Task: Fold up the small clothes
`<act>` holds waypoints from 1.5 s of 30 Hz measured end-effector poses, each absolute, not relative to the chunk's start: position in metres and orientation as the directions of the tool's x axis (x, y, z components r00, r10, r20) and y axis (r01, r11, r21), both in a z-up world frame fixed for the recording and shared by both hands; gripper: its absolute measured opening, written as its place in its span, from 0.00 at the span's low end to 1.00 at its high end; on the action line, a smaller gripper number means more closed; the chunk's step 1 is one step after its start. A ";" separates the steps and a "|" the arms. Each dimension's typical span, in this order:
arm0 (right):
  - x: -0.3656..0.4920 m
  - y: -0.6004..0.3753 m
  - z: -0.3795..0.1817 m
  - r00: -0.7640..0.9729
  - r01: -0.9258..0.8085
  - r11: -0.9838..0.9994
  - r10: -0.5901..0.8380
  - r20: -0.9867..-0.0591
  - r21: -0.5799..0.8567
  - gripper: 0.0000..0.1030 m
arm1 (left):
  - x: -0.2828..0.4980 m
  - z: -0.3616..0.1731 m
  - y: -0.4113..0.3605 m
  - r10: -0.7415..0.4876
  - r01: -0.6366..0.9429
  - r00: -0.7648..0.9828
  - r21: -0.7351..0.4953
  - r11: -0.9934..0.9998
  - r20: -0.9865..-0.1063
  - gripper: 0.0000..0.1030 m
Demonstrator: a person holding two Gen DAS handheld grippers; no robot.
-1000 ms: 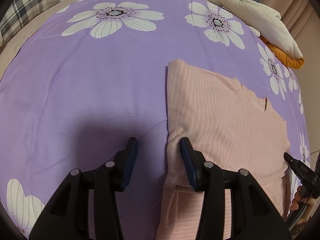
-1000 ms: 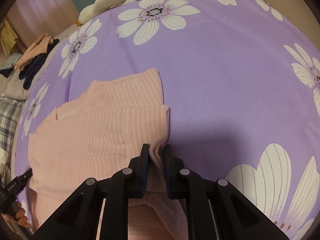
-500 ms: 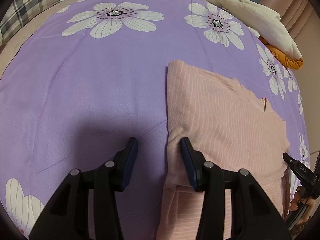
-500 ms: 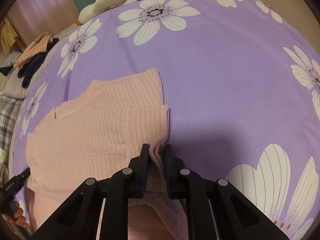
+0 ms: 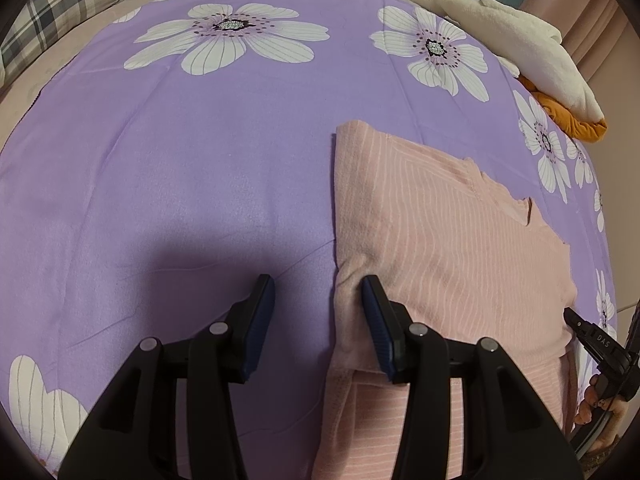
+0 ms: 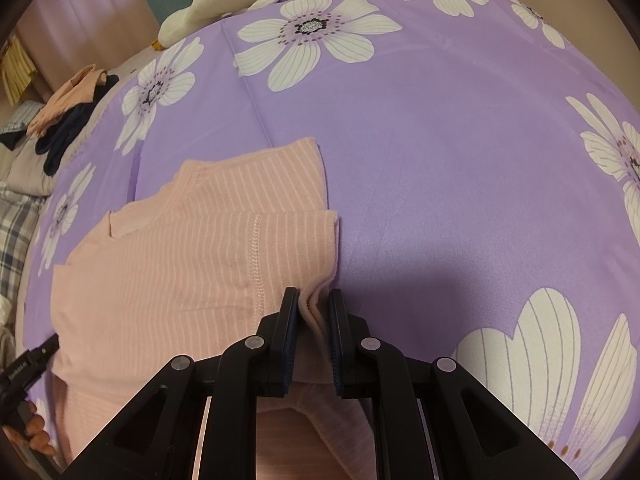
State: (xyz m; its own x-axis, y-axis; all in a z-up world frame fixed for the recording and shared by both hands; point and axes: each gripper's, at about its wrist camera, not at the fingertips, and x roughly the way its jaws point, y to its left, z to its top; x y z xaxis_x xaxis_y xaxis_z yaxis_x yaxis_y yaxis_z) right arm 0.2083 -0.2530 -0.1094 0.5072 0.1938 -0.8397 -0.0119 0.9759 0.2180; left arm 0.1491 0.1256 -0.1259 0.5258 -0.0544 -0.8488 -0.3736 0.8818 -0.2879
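Observation:
A pink striped garment [image 5: 440, 248] lies partly folded on the purple flowered bedspread [image 5: 200, 168]. In the left wrist view my left gripper [image 5: 317, 282] straddles the garment's near left edge. Its jaws stand apart: the right pad rests against the fabric and the left pad is over bare bedspread. In the right wrist view the same garment [image 6: 200, 260] fills the left half, and my right gripper [image 6: 313, 294] is shut on a pinched fold at its near right corner. Each view catches the other gripper's tip at its edge, the right gripper [image 5: 596, 336] and the left gripper [image 6: 28, 364].
A white plush toy [image 5: 500, 32] on something orange [image 5: 576, 120] lies at the bedspread's far corner. A plaid pillow [image 5: 60, 12] sits at the far left. A pile of dark and peach clothes [image 6: 72, 108] lies beyond the bedspread. A hand [image 6: 36, 428] shows at the lower left.

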 end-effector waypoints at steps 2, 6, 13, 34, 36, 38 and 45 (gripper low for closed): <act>0.209 -0.252 -0.109 0.506 -0.016 0.977 0.193 -0.840 0.214 0.11 | 0.149 -0.125 0.126 -0.052 -0.378 0.528 -0.290 0.879 -0.848 0.45; 0.211 -0.248 -0.101 0.488 -0.046 0.987 0.154 -0.859 0.151 0.19 | 0.149 -0.114 0.119 -0.017 -0.366 0.495 -0.227 0.902 -0.869 0.52; 0.186 -0.249 -0.063 0.542 -0.090 0.988 0.156 -0.826 0.128 0.58 | 0.115 -0.085 0.102 -0.017 -0.324 0.533 -0.222 0.920 -0.846 0.65; 0.066 -0.276 -0.057 0.516 -0.142 0.966 0.258 -0.817 0.215 0.68 | 0.006 -0.095 0.071 -0.075 -0.291 0.487 -0.243 0.925 -0.870 0.70; 0.055 -0.280 -0.062 0.502 -0.138 0.964 0.267 -0.823 0.228 0.68 | -0.006 -0.101 0.071 -0.108 -0.295 0.470 -0.272 0.916 -0.876 0.70; 0.044 -0.285 -0.068 0.484 -0.128 0.965 0.261 -0.835 0.228 0.68 | -0.016 -0.106 0.072 -0.127 -0.305 0.454 -0.288 0.908 -0.882 0.70; 0.016 -0.304 -0.086 0.415 -0.069 0.962 0.270 -0.869 0.265 0.68 | -0.051 -0.117 0.066 -0.192 -0.286 0.408 -0.325 0.902 -0.893 0.69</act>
State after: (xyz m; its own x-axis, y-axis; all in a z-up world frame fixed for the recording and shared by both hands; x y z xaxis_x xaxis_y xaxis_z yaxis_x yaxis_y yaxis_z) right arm 0.0158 -0.3040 -0.0859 0.4148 0.2697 -0.8690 -0.0690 0.9616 0.2655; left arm -0.0511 0.0662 -0.1169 0.4079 -0.1923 -0.8926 -0.2859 0.9015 -0.3249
